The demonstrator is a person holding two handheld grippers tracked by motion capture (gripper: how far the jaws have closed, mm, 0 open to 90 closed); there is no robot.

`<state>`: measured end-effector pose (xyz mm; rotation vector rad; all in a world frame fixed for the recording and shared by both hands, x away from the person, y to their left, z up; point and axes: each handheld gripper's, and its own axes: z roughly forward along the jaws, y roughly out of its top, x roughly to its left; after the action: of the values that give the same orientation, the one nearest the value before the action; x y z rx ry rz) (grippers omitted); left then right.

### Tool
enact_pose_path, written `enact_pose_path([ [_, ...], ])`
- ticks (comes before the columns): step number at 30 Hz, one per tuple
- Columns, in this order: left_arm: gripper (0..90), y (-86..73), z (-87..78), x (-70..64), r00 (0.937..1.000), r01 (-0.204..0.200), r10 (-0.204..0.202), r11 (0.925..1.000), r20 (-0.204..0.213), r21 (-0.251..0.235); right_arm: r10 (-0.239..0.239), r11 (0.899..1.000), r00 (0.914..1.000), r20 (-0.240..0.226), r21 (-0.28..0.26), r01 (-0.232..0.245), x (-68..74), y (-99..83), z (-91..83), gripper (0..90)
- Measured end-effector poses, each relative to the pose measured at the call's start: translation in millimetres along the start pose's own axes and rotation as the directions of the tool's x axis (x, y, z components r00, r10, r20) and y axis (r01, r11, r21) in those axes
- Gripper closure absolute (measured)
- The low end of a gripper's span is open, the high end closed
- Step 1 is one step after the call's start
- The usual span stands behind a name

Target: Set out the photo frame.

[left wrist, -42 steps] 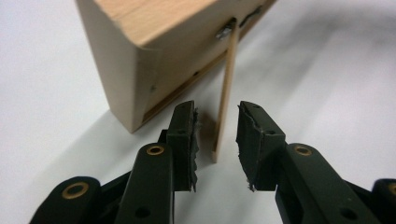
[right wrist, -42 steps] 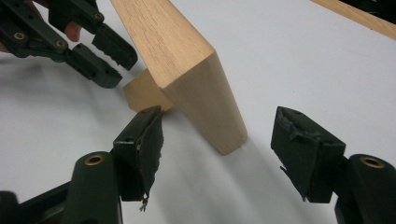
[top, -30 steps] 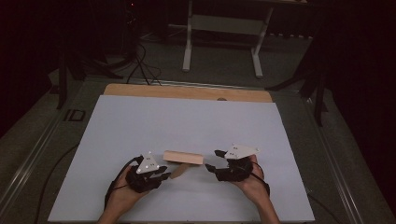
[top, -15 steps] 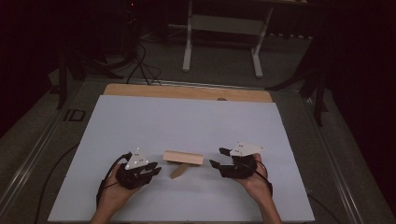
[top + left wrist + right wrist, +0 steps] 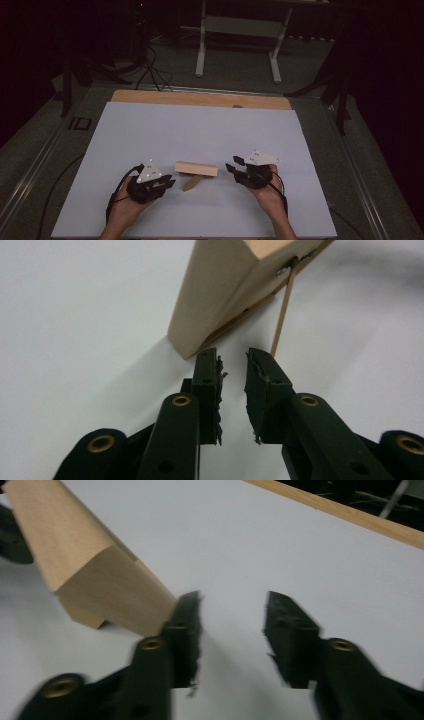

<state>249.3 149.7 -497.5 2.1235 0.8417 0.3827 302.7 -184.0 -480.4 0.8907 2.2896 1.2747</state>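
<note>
A pale wooden block lies on the white table sheet, with a thin wooden flap or stick poking out from under its near side. My left gripper rests just left of the block and slightly nearer to me, clear of it. Its jaws stand a little apart with nothing between them. In the left gripper view, the left gripper points at the block's end and the stick. My right gripper sits to the block's right, open and empty. The right gripper has the block beside its left jaw.
A wooden strip runs along the table's far edge. Beyond it stand a white-legged frame and cables on the dark floor. A metal rail borders the table's left side.
Both grippers have drawn back from the block's ends, the left toward the near left, the right to the right. The block now lies free on the sheet.
</note>
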Motion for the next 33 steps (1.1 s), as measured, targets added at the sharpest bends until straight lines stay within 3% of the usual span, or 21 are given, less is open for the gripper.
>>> enact_pose_path([
  [1, 79.9, 0.4, 0.9, -0.9, 1.0000, -0.005, 0.005, 1.0000, -0.004, 0.000, 0.017, 1.000, 0.9999, 0.004, 0.001, -0.017, 1.0, -0.3, 2.8, 74.9],
  [3, 82.8, 1.1, 2.3, -2.2, 0.9998, -0.012, 0.012, 0.9999, -0.013, 0.001, 0.024, 1.000, 0.9997, 0.007, 0.007, -0.024, 2.0, -0.3, 4.4, 83.5],
  [7, 88.7, 1.9, 4.3, -2.9, 0.9997, -0.012, 0.012, 0.9999, -0.020, 0.001, 0.035, 0.999, 0.9992, 0.019, -0.002, -0.035, 4.7, 0.6, 6.2, 88.2],
  [16, 89.6, 4.7, 11.4, -5.0, 0.9996, -0.014, 0.014, 0.9999, -0.025, 0.001, 0.064, 0.998, 0.9979, -0.011, -0.025, -0.064, 8.3, 4.7, 11.6, 88.3],
  [26, 89.5, 8.3, 14.5, -9.9, 0.9997, -0.017, 0.017, 0.9998, -0.017, -0.008, 0.060, 0.997, 0.9977, -0.030, -0.040, -0.062, 13.2, 11.4, 16.3, 89.3],
  [33, 89.5, 10.5, 16.5, -10.4, 0.9999, -0.006, 0.006, 0.9998, -0.010, -0.019, 0.084, 0.995, 0.9939, -0.072, -0.045, -0.087, 13.8, 12.4, 20.6, 89.5],
])
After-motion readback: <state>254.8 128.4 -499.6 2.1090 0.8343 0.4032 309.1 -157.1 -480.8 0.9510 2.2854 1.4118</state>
